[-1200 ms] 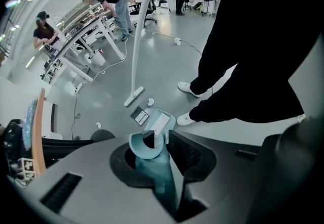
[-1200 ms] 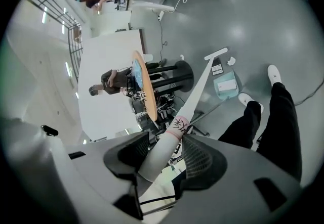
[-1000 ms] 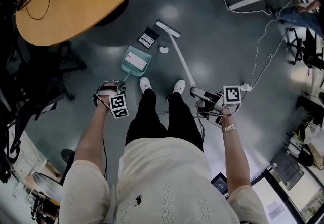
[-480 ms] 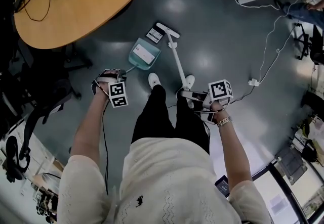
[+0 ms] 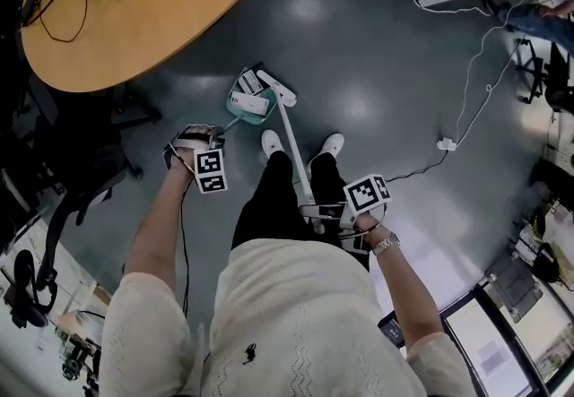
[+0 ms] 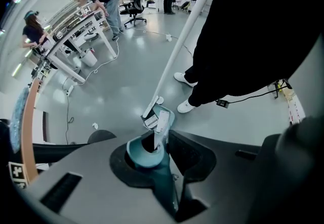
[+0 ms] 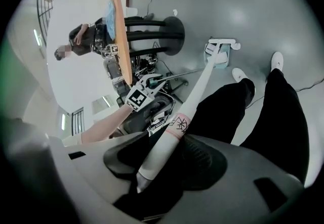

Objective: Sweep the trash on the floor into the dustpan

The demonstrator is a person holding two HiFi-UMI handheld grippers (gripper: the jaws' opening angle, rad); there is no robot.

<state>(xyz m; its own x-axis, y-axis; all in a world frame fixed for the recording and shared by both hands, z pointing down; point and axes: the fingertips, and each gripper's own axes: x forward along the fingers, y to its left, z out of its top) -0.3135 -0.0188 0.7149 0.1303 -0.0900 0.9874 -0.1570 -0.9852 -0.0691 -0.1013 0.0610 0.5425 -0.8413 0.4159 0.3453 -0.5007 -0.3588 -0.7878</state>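
At dustpan, broom now touches rim; white card swept inside.

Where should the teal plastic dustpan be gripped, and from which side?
Grip the teal plastic dustpan at the top of its thin handle, from behind: the pan sits mouth toward the white broom head, handle rising back. The left gripper is shut there.

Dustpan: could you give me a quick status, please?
Left hand-held gripper shut on dustpan; right hand-held gripper shut on broom. Broom head at dustpan mouth, cards inside. Nothing blocking.
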